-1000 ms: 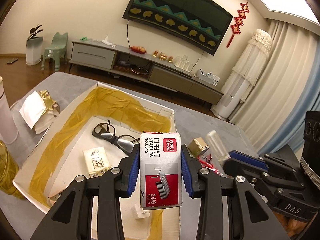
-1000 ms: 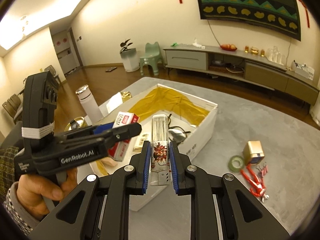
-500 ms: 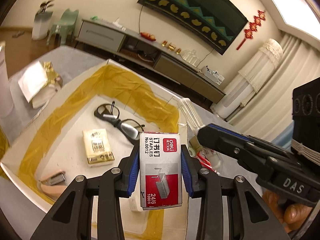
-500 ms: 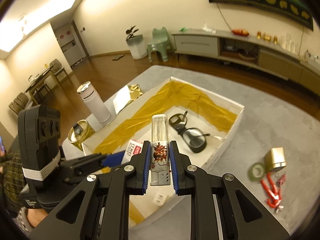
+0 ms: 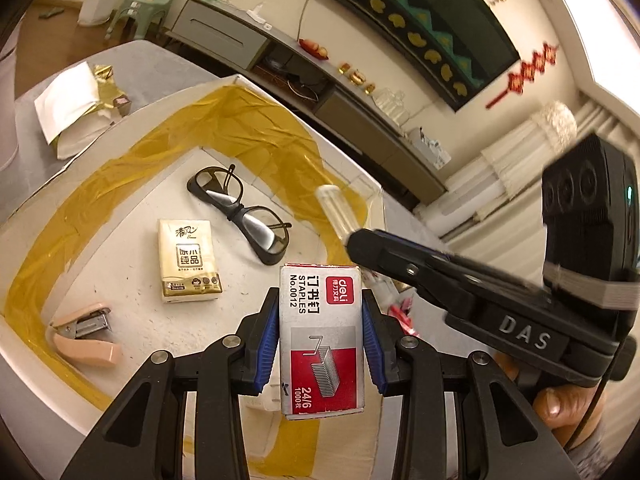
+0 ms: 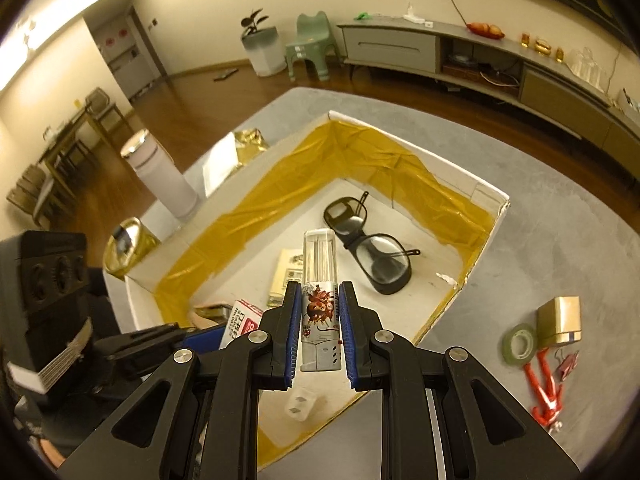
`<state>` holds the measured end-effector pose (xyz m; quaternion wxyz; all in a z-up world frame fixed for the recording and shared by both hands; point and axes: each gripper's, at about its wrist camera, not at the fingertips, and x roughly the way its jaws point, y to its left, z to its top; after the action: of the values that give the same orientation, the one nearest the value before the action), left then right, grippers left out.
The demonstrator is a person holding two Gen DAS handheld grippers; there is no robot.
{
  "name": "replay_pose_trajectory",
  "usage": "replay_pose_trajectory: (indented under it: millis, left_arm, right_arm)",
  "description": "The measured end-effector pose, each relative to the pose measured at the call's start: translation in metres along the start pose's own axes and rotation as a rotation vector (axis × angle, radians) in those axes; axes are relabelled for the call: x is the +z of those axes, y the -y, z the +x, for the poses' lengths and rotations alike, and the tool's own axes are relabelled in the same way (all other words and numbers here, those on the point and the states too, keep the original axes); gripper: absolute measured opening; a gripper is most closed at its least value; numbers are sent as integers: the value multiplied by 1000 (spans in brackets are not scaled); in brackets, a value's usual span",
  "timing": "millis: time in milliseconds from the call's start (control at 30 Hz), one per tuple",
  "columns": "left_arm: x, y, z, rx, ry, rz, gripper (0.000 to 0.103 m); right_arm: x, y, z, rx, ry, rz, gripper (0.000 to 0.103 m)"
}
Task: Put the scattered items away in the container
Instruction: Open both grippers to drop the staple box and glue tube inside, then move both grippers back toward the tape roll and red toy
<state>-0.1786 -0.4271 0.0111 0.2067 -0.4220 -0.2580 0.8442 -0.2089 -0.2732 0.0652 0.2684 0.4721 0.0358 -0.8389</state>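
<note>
While over box (image 5: pixel 100 148): left claw (image 5: pixel 321 334) w/ "deli STAPLES No.0012" pack (image 5: pixel 322 336).

A white flask (image 6: pixel 160 176) stood near a gold tin (image 6: pixel 128 244); farther off stood a green stool (image 6: pixel 310 46) and a potted plant (image 6: pixel 260 42).

The staple box (image 5: pixel 322 340), grey and red with a drawing of staples, stands upright above the near edge of the open white cardboard box (image 6: pixel 496 216), whose inner walls are lined with yellow tape. A clear plastic tube (image 6: pixel 320 292) with a cartoon label stands upright above the same box. Inside lie black glasses (image 5: pixel 244 212), a tissue pack (image 5: pixel 188 258) and a pink stapler (image 5: pixel 82 340), all flat and apart. On the grey mat outside lie a tape roll (image 6: pixel 520 344), a gold box (image 6: pixel 560 320) and red clips (image 6: pixel 544 392).
</note>
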Motion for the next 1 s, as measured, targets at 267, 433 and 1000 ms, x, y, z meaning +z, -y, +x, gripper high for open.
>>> replay_pose_trajectory:
  millis: [267,433,1000]
  left_arm:
    - [-5,5,14,55,-56,56,46]
    - [-2,3,6,64,-21,42,48]
    - [-4,33,1,124,35,161,48]
  right_arm:
    - [-4,6,10,-28,0,-18,34]
    - [-17,11,-11,-18,77,-5,34]
    - [-64,24,-89,149,295,68,34]
